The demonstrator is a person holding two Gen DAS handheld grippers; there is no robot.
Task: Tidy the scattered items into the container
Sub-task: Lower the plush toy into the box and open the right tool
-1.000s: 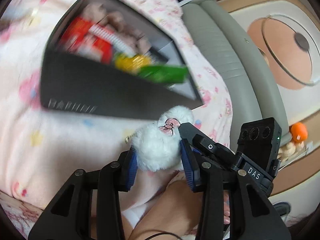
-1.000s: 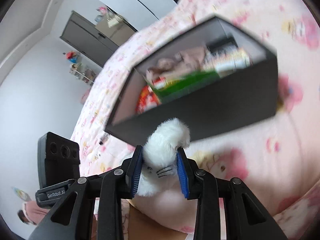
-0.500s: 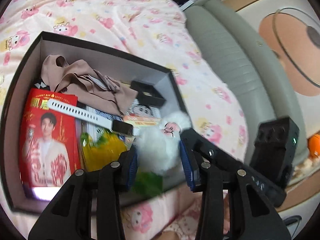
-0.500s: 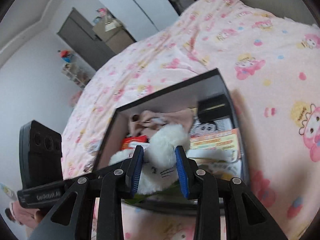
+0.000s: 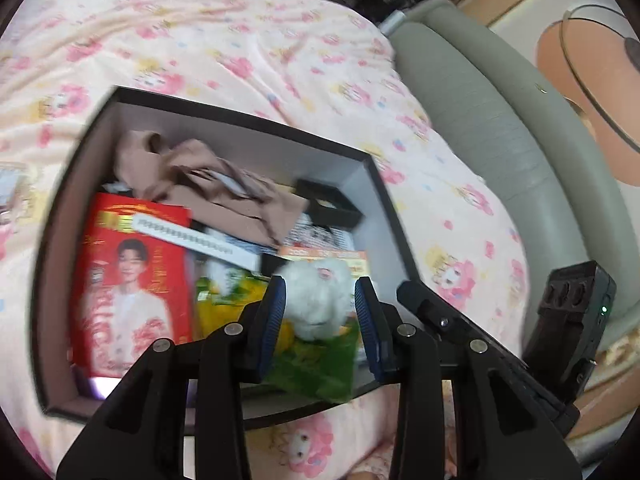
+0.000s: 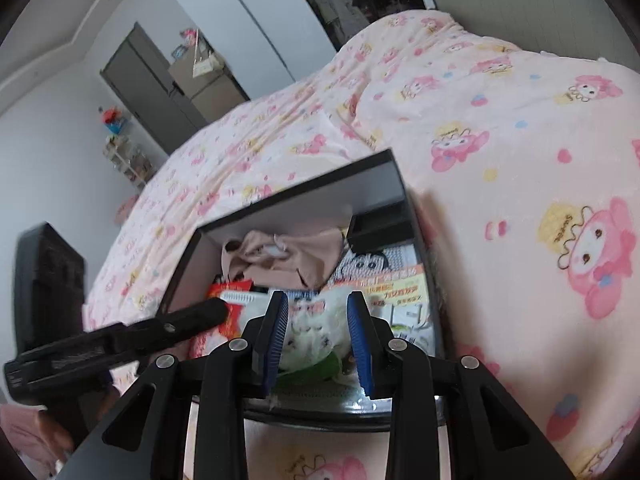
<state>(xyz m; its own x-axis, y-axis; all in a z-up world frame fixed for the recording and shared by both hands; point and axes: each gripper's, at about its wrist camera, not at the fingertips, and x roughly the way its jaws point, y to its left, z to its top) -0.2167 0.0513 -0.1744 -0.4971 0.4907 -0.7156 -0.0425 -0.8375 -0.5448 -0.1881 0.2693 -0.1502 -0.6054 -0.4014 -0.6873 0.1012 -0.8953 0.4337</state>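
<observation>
A black open-topped box (image 5: pixel 224 114) sits on a bed covered by a pink cartoon-print blanket (image 5: pixel 248 36), and inside it lie a crumpled tan garment (image 5: pixel 208 184), a red printed packet (image 5: pixel 132 280), a white strap (image 5: pixel 192 236), a small black case (image 5: pixel 328 204) and a green and yellow wrapper (image 5: pixel 316 364). A fluffy white plush toy (image 5: pixel 320 300) rests on the wrapper near the box's front wall. The left tool (image 5: pixel 320 316) and the right tool (image 6: pixel 316 340) both hover over the box with their blue pads parted on either side of the toy, and blur hides whether the pads touch its fur.
</observation>
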